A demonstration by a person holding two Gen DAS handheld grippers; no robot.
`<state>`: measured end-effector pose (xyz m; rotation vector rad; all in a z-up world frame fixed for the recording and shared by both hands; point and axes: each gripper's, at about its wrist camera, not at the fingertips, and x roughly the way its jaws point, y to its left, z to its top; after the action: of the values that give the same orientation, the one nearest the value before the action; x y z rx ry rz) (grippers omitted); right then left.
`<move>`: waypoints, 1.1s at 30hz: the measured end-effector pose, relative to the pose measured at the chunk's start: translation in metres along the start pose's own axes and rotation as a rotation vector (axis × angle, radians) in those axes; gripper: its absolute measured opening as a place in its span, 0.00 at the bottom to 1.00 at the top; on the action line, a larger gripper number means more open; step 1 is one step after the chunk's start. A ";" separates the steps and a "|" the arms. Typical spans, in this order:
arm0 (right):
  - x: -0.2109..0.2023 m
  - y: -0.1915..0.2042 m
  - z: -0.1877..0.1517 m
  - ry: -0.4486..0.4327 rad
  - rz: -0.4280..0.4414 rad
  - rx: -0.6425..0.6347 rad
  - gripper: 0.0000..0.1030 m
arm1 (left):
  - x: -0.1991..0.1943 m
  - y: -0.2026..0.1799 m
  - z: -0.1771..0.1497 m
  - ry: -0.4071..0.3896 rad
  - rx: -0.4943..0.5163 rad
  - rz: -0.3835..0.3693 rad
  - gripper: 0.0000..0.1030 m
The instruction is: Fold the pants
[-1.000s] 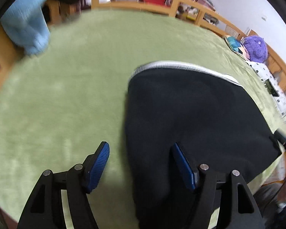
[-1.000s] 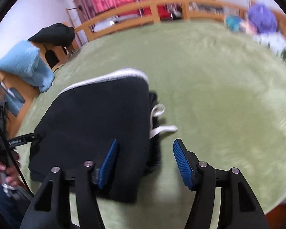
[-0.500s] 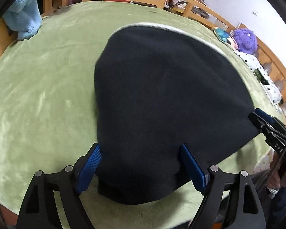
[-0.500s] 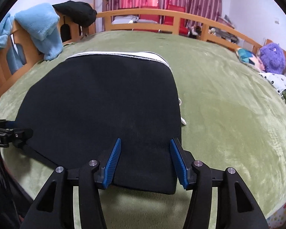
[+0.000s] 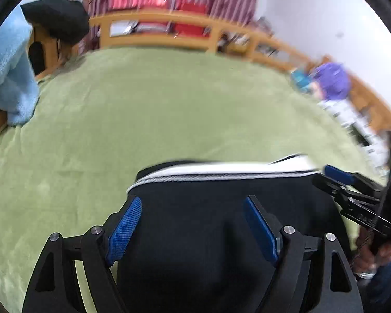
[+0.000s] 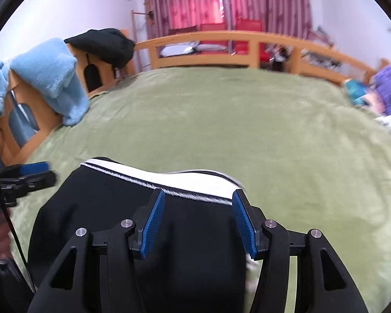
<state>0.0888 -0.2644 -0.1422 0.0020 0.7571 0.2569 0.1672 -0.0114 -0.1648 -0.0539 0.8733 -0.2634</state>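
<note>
The left gripper (image 5: 193, 228) points forward toward 12 o'clock, its blue-padded fingers (image 5: 123, 227) spread wide apart. The right gripper (image 6: 198, 224) points the same way, jaws also parted, blue pads (image 6: 153, 224) facing each other. Each shows in the other's view, at 3 and 9 o'clock, gripped by a hand (image 5: 375, 257).

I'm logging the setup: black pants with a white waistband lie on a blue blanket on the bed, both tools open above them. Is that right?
Not quite. The blanket under the black pants is green, not blue, as the right wrist view shows. The rest holds: the white waistband is there, and the left tool and right tool are both open.
</note>
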 end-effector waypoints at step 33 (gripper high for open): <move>-0.177 0.028 -0.038 -0.087 -0.213 0.079 0.71 | -0.162 -0.040 -0.073 -0.098 -0.064 -0.037 0.86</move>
<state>-0.0668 -0.2817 -0.0473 0.0067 0.6749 0.0237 0.0040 -0.0048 -0.0846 -0.1411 0.7837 -0.2656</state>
